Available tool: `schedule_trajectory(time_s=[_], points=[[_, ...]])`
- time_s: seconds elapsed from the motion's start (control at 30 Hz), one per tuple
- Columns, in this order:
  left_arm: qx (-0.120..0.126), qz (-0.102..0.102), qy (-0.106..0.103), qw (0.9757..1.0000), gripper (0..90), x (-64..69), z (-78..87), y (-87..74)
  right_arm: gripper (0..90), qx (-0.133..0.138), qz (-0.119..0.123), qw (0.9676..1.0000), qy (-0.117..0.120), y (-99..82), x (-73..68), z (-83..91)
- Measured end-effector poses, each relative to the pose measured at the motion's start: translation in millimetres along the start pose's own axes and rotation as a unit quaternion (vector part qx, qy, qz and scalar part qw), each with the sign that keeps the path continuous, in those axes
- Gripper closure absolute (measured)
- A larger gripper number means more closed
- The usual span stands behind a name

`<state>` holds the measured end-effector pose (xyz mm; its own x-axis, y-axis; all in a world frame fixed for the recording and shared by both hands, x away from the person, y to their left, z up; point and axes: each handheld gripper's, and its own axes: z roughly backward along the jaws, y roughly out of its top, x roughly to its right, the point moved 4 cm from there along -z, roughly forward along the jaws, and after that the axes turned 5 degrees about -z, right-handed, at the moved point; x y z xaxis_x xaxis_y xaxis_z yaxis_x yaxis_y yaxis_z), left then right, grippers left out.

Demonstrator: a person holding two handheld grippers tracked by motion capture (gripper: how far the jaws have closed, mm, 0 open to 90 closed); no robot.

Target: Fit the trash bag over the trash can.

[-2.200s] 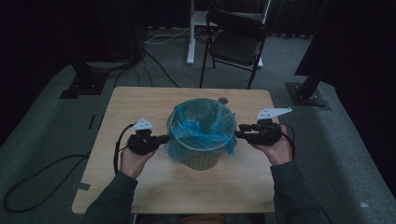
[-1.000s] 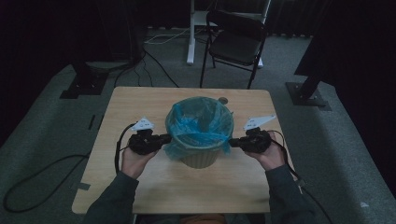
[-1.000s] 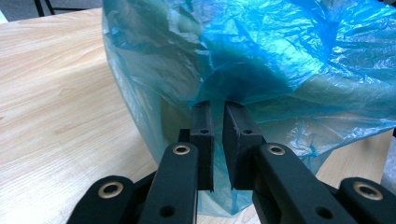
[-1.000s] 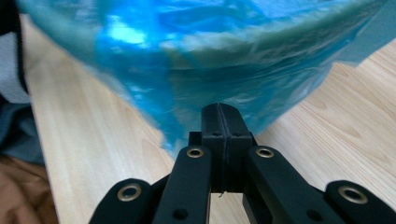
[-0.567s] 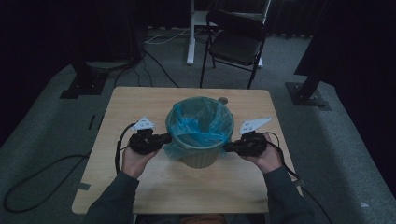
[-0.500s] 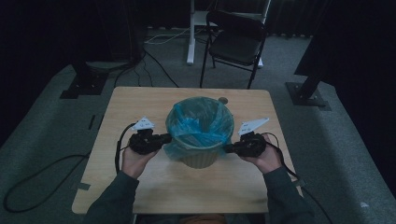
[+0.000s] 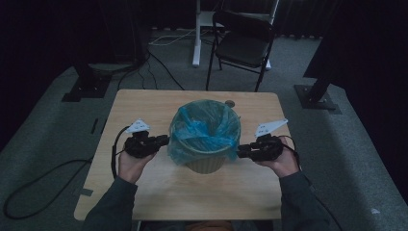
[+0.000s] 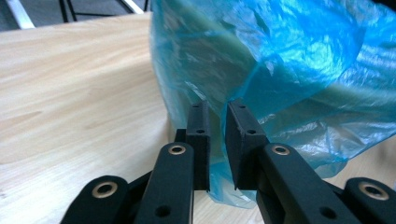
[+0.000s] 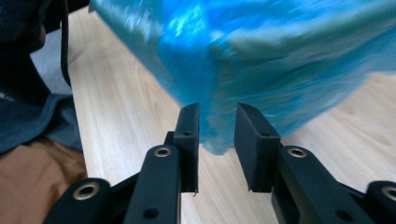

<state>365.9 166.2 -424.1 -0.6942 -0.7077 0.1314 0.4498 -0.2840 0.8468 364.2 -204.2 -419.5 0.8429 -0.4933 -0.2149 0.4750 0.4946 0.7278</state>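
Note:
A pale green bin (image 7: pixel 206 165) lined with a blue plastic bag (image 7: pixel 204 129) stands mid-table. My left gripper (image 7: pixel 163 140) is at the bin's left side. In the left gripper view its jaws (image 8: pixel 218 109) stand a narrow gap apart, with a fold of the bag's overhang (image 8: pixel 280 70) running down between them. They have just been opening. My right gripper (image 7: pixel 240 151) is at the bin's right side. Its jaws (image 9: pixel 217 112) have just been opening too. They now stand wider apart, and the bag's hanging edge (image 9: pixel 219 140) is loose in the gap.
The wooden table (image 7: pixel 144 103) has bare room on all sides of the bin. A small round object (image 7: pixel 230 103) lies behind the bin. Beyond the table are a folding chair (image 7: pixel 243 45), a white post (image 7: pixel 197 33), floor cables (image 7: pixel 29 192) and dark stand bases (image 7: pixel 317 98).
The right gripper came down from the bin's rim to its lower side and nearer the bin, then eased slightly back. The left hand stayed in place.

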Motion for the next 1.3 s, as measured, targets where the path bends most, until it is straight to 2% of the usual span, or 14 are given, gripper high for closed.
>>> schedule_trajectory(time_s=[0.07,0.2,0.33,0.4,0.5,0.6,0.77,0.9,1.03,1.2,1.3], points=[[0.005,0.002,0.005,1.0,77.4,-2.4,4.2,1.7,69.4,0.015,-0.006,0.9999,-0.005,2.1,2.6,7.3],[0.018,0.008,0.013,0.9997,75.2,-6.3,10.5,5.8,72.1,0.038,-0.021,0.9984,-0.035,9.2,12.3,16.7],[0.033,0.011,0.019,0.9992,72.8,-8.7,14.7,15.3,73.3,0.063,-0.04,0.9952,-0.064,18.5,22.1,20.6],[0.038,0.011,0.018,0.999,71.2,-9.0,14.7,18.9,73.3,0.075,-0.049,0.9933,-0.074,23.8,26.3,21.5],[0.052,0.007,0.015,0.9985,69.4,-8.1,10.5,33.2,70.6,0.087,-0.054,0.9913,-0.083,31.8,31.3,20.4],[0.056,0.003,0.01,0.9984,68.9,-3.3,4.9,42.9,67.9,0.103,-0.055,0.9899,-0.08,40.8,36.8,17.3],[0.049,0.001,0.019,0.9986,68.5,-4.3,-8.9,53.5,67.4,0.113,-0.06,0.9881,-0.086,55.9,46.3,7.9],[0.04,0.009,0.037,0.9985,70.5,-12.3,-18.0,53.0,67.2,0.108,-0.064,0.9879,-0.091,64.2,53.0,-0.7],[0.032,0.015,0.05,0.9981,80.4,-17.8,-23.0,50.3,67.6,0.103,-0.074,0.9875,-0.093,68.0,59.9,-7.4],[0.016,0.009,0.047,0.9987,85.7,-17.8,-32.9,48.3,73.7,0.101,-0.085,0.9876,-0.085,67.0,62.7,-11.6],[0.016,0.012,0.045,0.9988,86.8,-18.5,-34.7,48.4,75.4,0.103,-0.089,0.9874,-0.08,64.1,61.7,-8.6]])
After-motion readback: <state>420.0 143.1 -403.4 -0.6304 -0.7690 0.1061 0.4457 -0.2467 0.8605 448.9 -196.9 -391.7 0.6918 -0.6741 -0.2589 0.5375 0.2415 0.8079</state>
